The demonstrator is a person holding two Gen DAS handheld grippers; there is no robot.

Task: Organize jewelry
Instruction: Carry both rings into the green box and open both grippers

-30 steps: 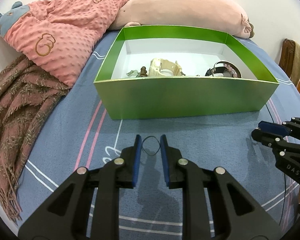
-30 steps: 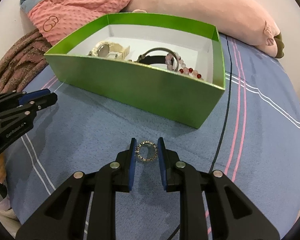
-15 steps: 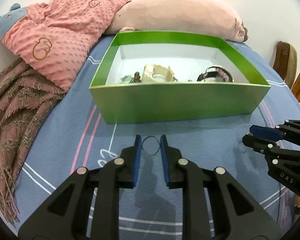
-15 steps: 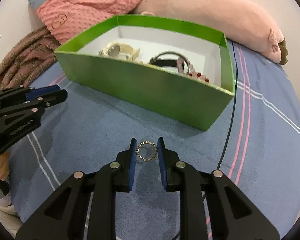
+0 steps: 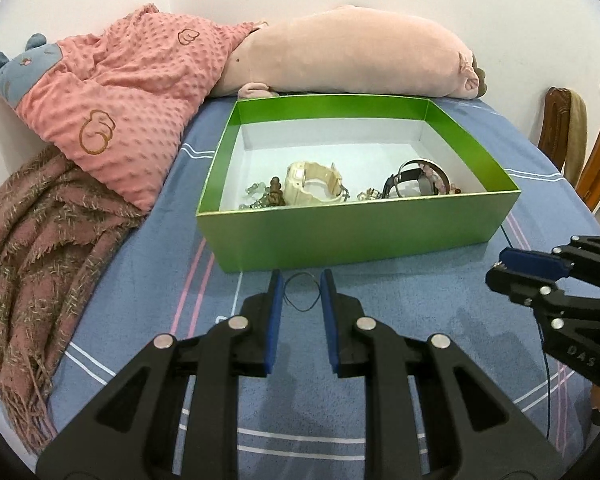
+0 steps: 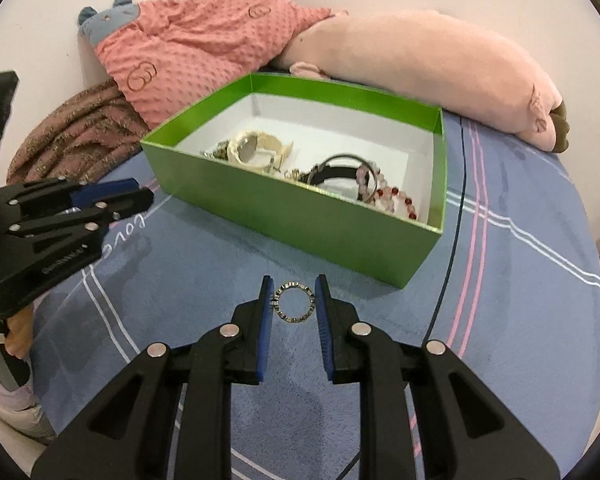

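Left of the green box (image 5: 352,236), a brown fringed throw (image 5: 40,256) and a pink dotted blanket (image 5: 128,92) lie on the bed (image 5: 148,280), with a long pink plush pillow (image 5: 348,60) behind the box's far wall. Just in front of the box's near wall, the left gripper (image 5: 301,292) holds a thin dark wire ring (image 5: 301,291); jaws pinching it at both sides. Inside the box: a cluster of small beaded pieces (image 5: 262,196) at left, a cream watch (image 5: 314,182) near centre, a black-strapped watch (image 5: 414,178) and a pink and red bead bracelet (image 6: 392,196) at right. In front of the box's right corner, the right gripper (image 6: 293,302) holds a segmented metal ring (image 6: 294,302) above the blue striped sheet; jaws pinching it edge to edge. Neither ring is in the box yet.
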